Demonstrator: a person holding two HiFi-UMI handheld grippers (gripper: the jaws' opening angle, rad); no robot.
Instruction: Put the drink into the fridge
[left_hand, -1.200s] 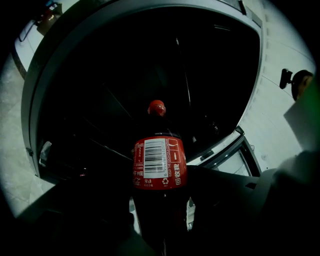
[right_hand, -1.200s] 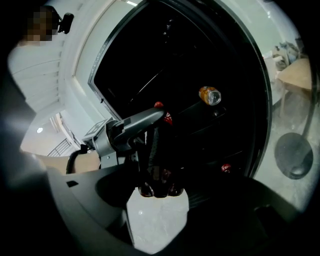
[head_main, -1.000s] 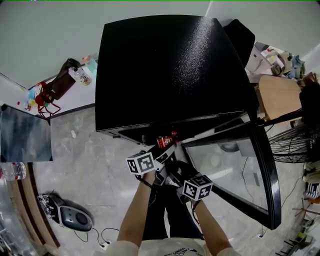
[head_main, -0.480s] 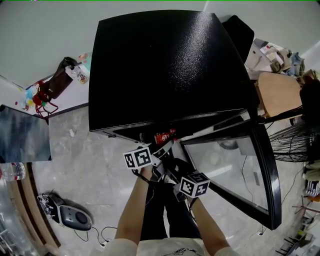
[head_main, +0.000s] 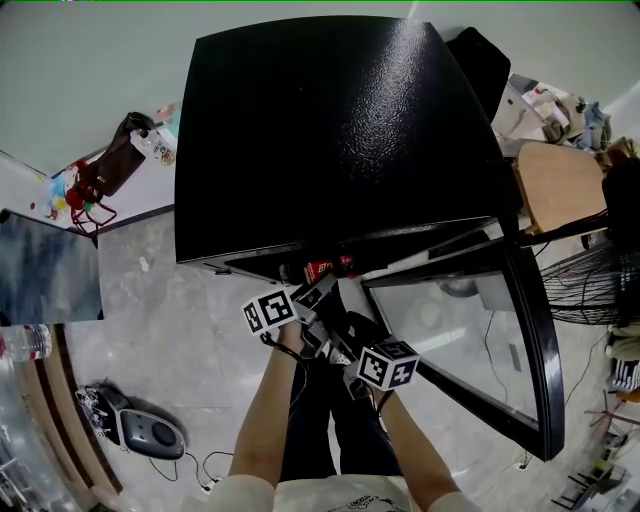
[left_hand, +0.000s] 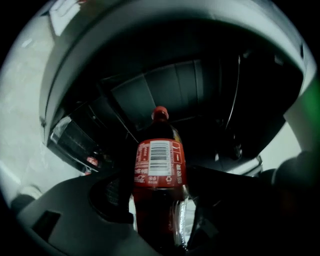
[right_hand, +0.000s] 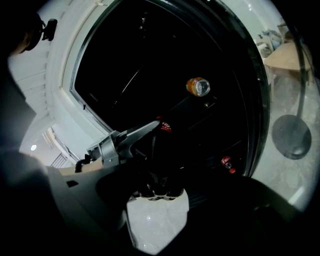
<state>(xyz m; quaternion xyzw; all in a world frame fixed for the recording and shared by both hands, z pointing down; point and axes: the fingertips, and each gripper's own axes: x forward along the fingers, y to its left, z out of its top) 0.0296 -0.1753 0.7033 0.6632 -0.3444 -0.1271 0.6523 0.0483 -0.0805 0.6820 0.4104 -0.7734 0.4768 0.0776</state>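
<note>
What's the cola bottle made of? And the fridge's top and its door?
The bottle looks like clear plastic: see-through and shiny below its red label, with a red cap. The fridge top looks like glossy black metal or plastic; it gleams with fine speckles. The open door seems glass in a black frame, since the floor shows through.

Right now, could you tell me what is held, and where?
The left gripper clamps the bottle's body below the label; the right gripper holds nothing.
</note>
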